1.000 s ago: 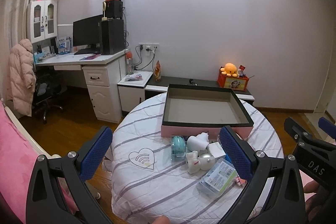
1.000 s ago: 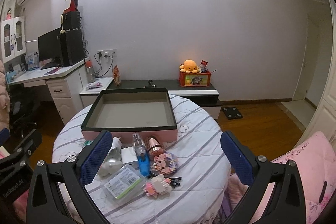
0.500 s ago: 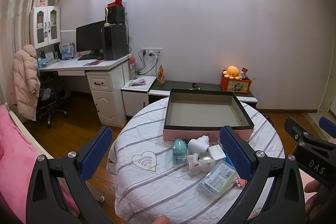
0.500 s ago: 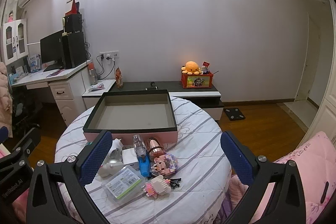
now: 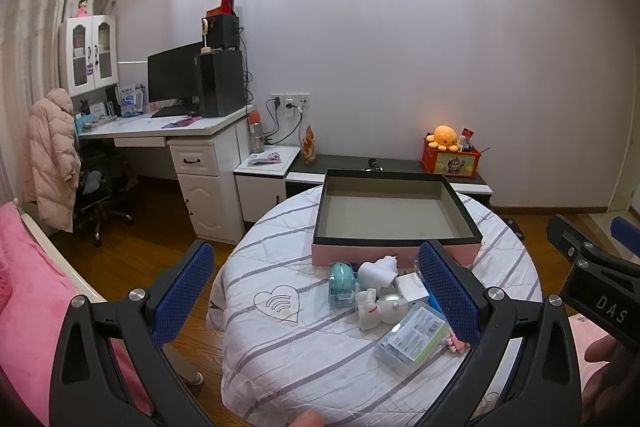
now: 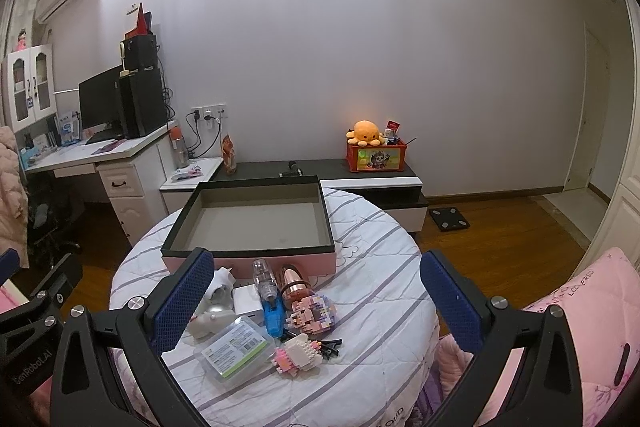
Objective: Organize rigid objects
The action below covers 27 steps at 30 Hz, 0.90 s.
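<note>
An empty pink box with a black rim (image 5: 394,239) (image 6: 248,249) stands at the far side of a round table with a striped cloth (image 5: 288,343) (image 6: 376,311). In front of it lie small objects: a teal tape dispenser (image 5: 341,283), white figurines (image 5: 378,273), a clear plastic case with a green label (image 5: 414,337) (image 6: 234,347), a blue-capped bottle (image 6: 267,291), a copper cylinder (image 6: 294,283) and pink block figures (image 6: 312,313). My left gripper (image 5: 316,291) and right gripper (image 6: 316,299) are both open, empty, held above the table's near edge.
A white desk with monitor and speakers (image 5: 192,131) stands at the left wall, with a chair and a coat (image 5: 50,163). A low cabinet holds a red toy box (image 6: 376,157). Pink bedding (image 5: 24,291) (image 6: 580,307) flanks the table. A scale (image 6: 448,219) lies on the floor.
Both views have shifted a little, so the table and box sit lower and slightly farther in frame. Both grippers stay open and nothing on the table has moved.
</note>
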Tool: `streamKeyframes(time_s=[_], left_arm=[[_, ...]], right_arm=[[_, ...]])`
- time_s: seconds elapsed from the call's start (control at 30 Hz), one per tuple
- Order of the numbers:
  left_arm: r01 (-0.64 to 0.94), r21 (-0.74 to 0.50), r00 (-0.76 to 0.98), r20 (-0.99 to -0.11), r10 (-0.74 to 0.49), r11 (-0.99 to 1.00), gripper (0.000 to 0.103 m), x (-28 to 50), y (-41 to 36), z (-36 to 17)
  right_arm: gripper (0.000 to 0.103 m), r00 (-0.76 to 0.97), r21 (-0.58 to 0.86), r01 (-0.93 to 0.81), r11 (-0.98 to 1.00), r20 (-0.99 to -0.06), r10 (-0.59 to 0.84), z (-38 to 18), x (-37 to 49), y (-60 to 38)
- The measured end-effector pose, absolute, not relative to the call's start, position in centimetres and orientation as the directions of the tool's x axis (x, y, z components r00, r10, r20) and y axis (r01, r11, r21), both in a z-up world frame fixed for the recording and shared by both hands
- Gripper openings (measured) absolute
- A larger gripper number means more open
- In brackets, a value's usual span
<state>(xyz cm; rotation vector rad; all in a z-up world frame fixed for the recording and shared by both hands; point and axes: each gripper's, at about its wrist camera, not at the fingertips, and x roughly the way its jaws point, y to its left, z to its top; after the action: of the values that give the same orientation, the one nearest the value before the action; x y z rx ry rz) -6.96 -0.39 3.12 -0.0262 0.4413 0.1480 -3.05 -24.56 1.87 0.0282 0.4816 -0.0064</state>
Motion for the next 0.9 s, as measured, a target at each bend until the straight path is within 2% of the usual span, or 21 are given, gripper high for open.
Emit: streamKeyframes(time_s=[0.43, 0.9], left_arm=[[-0.152, 0.007, 0.888, -0.438, 0.14, 0.988, 0.103, -7.2, -0.2, 3.2], [-0.146, 0.015, 0.838, -0.529, 0.131, 0.989, 0.103, -3.1, 0.7, -0.3]], right_arm=[[0.103, 0.884, 0.023, 0.007, 1.0, -0.468, 0.004, 1.7, -3.0, -24.4], [0.103, 0.832, 0.009, 0.018, 1.0, -0.554, -0.01, -1.9, 0.7, -25.7]])
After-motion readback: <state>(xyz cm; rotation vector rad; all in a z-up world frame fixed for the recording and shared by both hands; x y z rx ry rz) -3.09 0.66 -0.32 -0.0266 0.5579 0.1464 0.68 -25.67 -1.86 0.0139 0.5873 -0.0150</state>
